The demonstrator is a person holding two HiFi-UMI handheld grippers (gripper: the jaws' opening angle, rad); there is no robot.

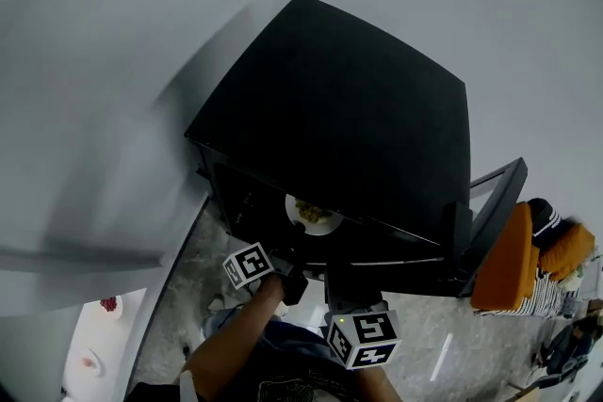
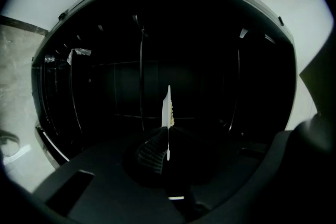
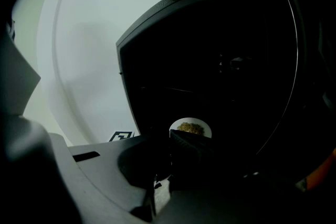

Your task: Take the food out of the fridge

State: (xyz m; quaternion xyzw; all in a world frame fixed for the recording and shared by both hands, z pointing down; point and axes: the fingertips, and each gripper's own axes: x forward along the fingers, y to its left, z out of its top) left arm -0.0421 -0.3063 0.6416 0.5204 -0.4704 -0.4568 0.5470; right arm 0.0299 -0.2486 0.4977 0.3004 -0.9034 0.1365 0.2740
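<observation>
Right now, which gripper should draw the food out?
Left: the left gripper is shut on the rim of the white round plate of food; the right gripper sits short of it, empty.

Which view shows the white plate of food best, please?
The head view: the white plate of food shows mostly whole from above. The right gripper view's claw covers its lower rim; the left gripper view sees it edge-on.

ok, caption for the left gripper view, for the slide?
Left tool clamped on the rim of a white plate of food, seen edge-on inside the dark fridge.
</observation>
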